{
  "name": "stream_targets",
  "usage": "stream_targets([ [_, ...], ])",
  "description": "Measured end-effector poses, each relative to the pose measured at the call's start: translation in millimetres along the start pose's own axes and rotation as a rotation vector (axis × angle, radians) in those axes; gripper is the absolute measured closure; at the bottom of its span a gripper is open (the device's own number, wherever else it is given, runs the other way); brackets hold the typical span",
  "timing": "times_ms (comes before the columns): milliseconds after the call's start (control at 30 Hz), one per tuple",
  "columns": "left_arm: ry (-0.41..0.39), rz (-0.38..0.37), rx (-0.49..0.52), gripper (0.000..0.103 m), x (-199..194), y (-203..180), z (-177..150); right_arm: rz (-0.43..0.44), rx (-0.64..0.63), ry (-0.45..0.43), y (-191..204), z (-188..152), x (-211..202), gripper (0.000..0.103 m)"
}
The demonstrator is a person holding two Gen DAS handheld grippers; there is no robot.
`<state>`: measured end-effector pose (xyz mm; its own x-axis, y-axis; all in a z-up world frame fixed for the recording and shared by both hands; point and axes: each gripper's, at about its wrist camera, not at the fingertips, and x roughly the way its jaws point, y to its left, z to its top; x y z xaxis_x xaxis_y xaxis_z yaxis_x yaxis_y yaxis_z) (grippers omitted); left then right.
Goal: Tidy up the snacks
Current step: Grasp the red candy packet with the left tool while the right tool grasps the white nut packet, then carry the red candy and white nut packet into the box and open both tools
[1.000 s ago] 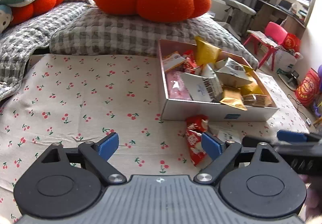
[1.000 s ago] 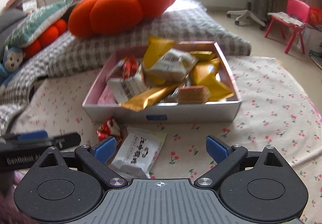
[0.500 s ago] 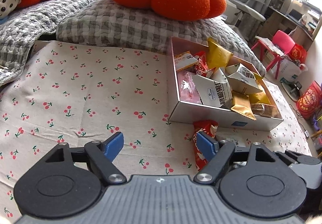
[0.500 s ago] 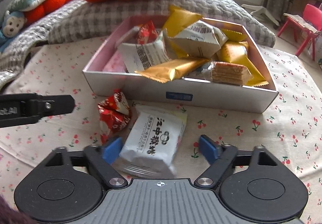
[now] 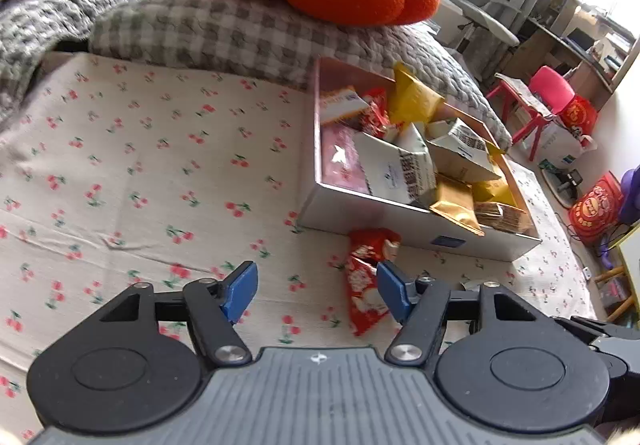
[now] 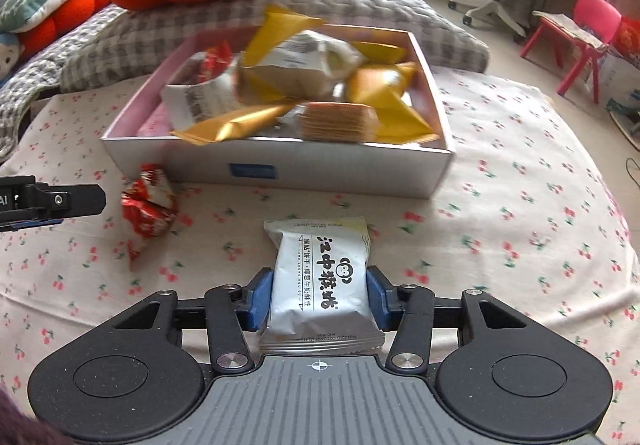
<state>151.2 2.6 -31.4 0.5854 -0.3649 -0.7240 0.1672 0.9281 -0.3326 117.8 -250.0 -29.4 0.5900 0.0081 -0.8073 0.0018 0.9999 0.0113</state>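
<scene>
Left view: the left gripper point(image 5: 316, 289) is held open near the red packet point(image 5: 366, 279), which lies on the cloth point(image 5: 140, 165) before the box point(image 5: 400, 221); it could be pinched off-centre.

Right view: the white packet point(image 6: 320, 285) is clamped by the right gripper point(image 6: 320, 295); being slick, it may slip.

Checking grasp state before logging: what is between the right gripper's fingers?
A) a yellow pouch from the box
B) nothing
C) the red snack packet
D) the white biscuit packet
D: the right gripper has its blue pads pressed on both sides of the white biscuit packet.
</scene>
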Motion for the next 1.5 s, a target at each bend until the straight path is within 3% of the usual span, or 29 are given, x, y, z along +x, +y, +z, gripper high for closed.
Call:
stream_targets([
  [500,0.034,-0.063,-0.073,0.049,25.4,-25.7,-8.2,0.002,0.006,0.004,-21.6,-4.0,-8.1,0.055],
  [600,0.031,-0.054,-0.074,0.053,28.9,-31.1,-10.1,0.007,0.016,0.001,-23.6,-3.3,-9.5,0.055],
  [700,0.031,-0.058,-0.059,0.066,31.5,-37.0,-11.1,0.013,0.026,-0.003,-26.1,-2.7,-11.4,0.055],
  [867,0.028,-0.045,-0.055,0.071,31.0,-40.3,-12.5,0.024,0.032,-0.002,-28.0,-0.6,-10.4,0.056],
  [1067,0.055,-0.027,-0.040,0.073,27.6,-42.0,-11.4,0.029,0.033,0.003,-27.1,1.3,-13.6,0.056],
  [1500,0.097,-0.073,-0.060,0.075,4.4,-40.5,-8.5,0.081,0.143,0.002,-38.5,6.6,-35.2,0.056],
])
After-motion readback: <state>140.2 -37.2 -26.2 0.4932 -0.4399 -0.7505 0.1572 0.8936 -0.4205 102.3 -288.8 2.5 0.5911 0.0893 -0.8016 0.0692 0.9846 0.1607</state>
